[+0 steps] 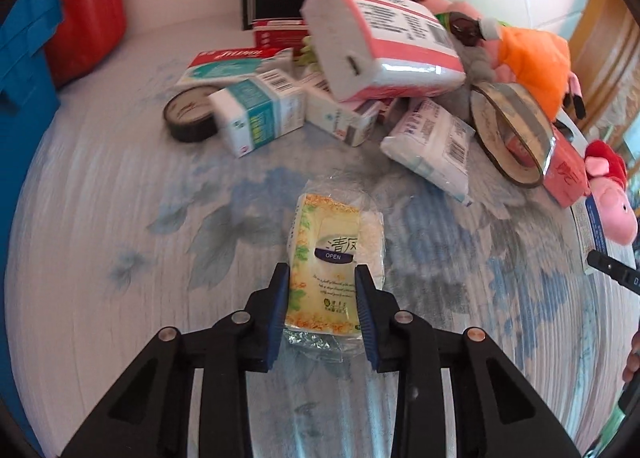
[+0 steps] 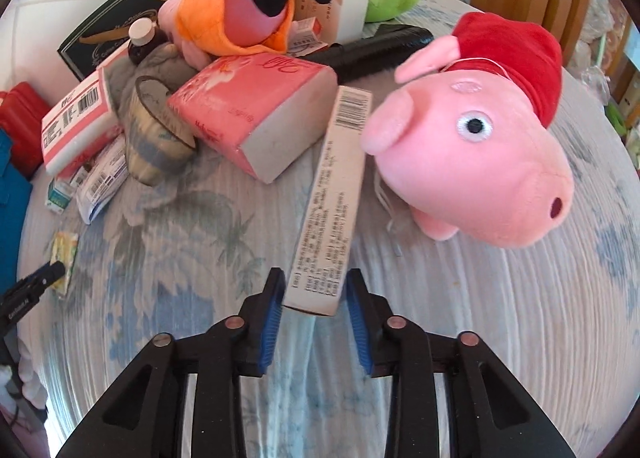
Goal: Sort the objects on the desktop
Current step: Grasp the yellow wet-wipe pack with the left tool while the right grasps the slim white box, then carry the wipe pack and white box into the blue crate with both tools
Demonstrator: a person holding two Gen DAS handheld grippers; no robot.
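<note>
Left wrist view: our left gripper (image 1: 322,298) has its blue pads against both long sides of the small yellow plastic-wrapped tissue pack (image 1: 326,270), pinching it on the pale blue flowered cloth (image 1: 120,197). We judge it light, soft and slippery in its film, so mid-length suits. Behind it we count two tape rolls.

Right wrist view: our right gripper (image 2: 314,298) stands spread around the near end of the long white printed carton (image 2: 330,213), pads apparently just clear. Light and stiff, we reckon; we'd grip its narrow sides. Two pink pig plushes here.
</note>
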